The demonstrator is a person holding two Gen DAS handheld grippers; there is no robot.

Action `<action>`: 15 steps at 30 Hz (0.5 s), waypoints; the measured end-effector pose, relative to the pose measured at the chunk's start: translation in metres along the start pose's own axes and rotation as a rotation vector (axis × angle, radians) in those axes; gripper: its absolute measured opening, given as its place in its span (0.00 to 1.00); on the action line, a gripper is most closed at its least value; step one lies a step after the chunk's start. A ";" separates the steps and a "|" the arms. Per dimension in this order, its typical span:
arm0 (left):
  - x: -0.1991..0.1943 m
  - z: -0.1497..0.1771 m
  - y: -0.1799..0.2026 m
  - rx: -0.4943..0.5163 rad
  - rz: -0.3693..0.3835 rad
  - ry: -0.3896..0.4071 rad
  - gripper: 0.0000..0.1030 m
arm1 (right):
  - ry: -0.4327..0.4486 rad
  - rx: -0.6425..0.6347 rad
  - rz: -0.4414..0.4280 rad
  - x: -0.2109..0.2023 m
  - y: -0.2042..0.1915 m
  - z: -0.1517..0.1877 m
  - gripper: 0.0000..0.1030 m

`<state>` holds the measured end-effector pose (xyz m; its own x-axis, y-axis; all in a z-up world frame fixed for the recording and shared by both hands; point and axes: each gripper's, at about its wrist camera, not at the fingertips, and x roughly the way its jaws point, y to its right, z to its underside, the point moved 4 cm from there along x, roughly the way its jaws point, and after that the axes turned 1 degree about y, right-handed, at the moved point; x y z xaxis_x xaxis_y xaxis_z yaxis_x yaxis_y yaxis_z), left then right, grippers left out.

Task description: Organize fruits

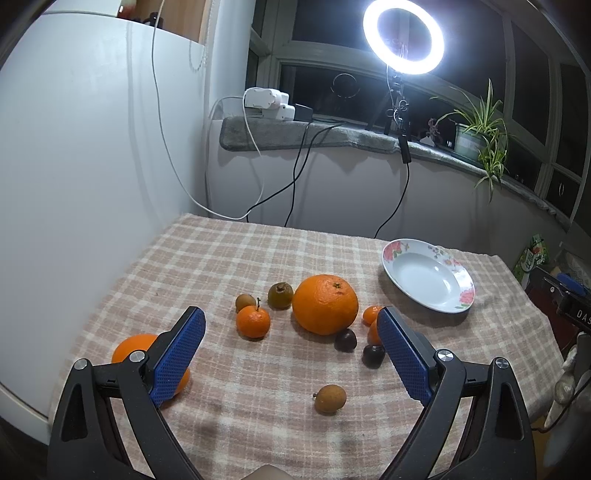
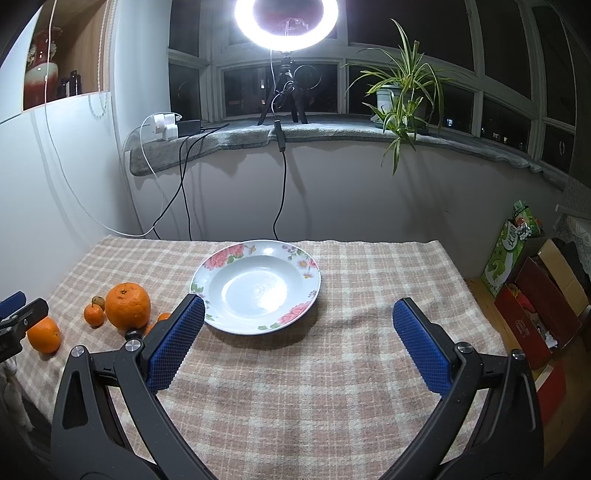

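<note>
A large orange [image 1: 325,309] lies mid-table among several small fruits: a mandarin [image 1: 253,322], two brownish fruits [image 1: 280,295], two dark round ones [image 1: 345,340] and a longan [image 1: 330,398]. Another orange [image 1: 135,347] lies partly behind my left finger. My left gripper [image 1: 291,325] is open and empty above the fruits. An empty flowered plate [image 1: 463,295] sits at the far right. In the right wrist view, my right gripper [image 2: 298,317] is open and empty just before the plate [image 2: 221,260]; the large orange [image 2: 128,305] and others lie to the left.
A checked cloth [image 2: 332,369] covers the table. A white cabinet [image 1: 74,166] stands at the left. The windowsill holds a ring light [image 2: 286,22], chargers with hanging cables [image 1: 269,103] and a potted plant [image 2: 399,92]. Boxes [image 2: 535,295] stand on the floor at the right.
</note>
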<state>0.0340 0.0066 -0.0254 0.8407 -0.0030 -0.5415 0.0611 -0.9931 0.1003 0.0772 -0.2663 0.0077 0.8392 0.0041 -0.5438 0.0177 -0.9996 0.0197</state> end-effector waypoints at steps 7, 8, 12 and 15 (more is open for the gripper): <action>0.000 0.000 0.000 0.001 -0.002 0.000 0.91 | -0.001 -0.001 -0.002 -0.001 -0.001 0.001 1.00; 0.000 0.000 0.000 0.000 -0.002 0.000 0.91 | -0.002 -0.001 -0.002 -0.001 -0.001 0.001 1.00; 0.000 0.000 0.000 -0.001 -0.002 -0.001 0.91 | -0.004 -0.001 -0.003 -0.001 -0.001 0.001 1.00; 0.000 0.001 0.000 -0.001 0.000 -0.002 0.91 | -0.006 0.000 -0.003 0.000 -0.002 0.001 1.00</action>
<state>0.0336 0.0062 -0.0258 0.8397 -0.0028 -0.5430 0.0618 -0.9930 0.1006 0.0767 -0.2645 0.0067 0.8357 0.0072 -0.5492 0.0206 -0.9996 0.0184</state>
